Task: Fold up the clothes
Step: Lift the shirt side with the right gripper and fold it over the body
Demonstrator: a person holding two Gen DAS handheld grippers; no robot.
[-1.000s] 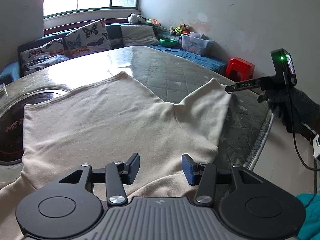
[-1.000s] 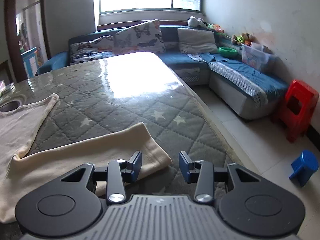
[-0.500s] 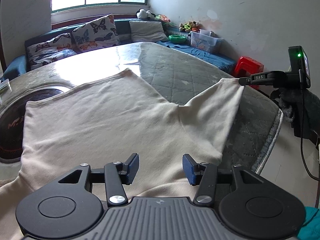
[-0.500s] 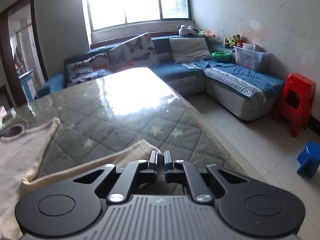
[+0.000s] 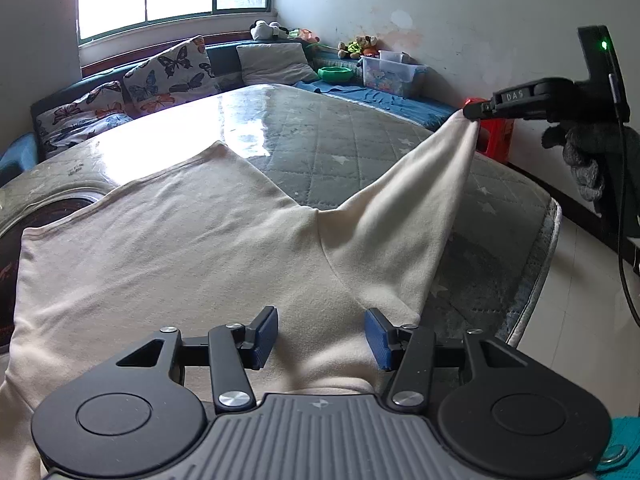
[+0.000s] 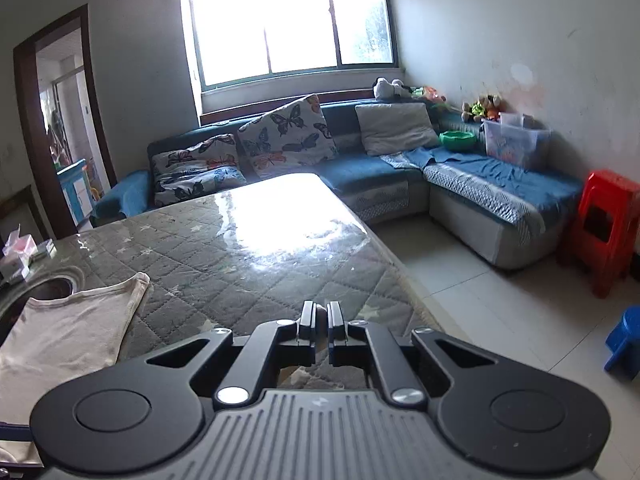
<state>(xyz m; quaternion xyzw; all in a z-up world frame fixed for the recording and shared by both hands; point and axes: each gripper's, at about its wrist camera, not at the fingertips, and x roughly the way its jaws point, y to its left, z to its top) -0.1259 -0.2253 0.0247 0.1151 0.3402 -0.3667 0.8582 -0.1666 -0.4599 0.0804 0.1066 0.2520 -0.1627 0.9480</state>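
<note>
A cream long-sleeved top (image 5: 168, 240) lies spread on the quilted grey table (image 5: 360, 136). Its right sleeve (image 5: 412, 208) is lifted off the table, stretched up to the right. My right gripper (image 5: 474, 114) is shut on the cuff, held by a gloved hand (image 5: 584, 156). In the right wrist view that gripper (image 6: 320, 314) shows a sliver of cream cloth pinched between its closed fingers, and the top's body (image 6: 68, 328) lies low at the left. My left gripper (image 5: 321, 338) hovers open over the near part of the top, nothing between its blue pads.
The table's right edge (image 5: 536, 280) drops to a tiled floor. A red stool (image 6: 604, 224) and a blue stool (image 6: 624, 340) stand by the wall. A blue corner sofa (image 6: 360, 168) with cushions lines the far side. A round dark inset (image 5: 44, 208) sits in the table at left.
My right gripper shut on the sleeve's cuff and raised it, so the sleeve now hangs taut above the table. The left gripper stayed open over the top.
</note>
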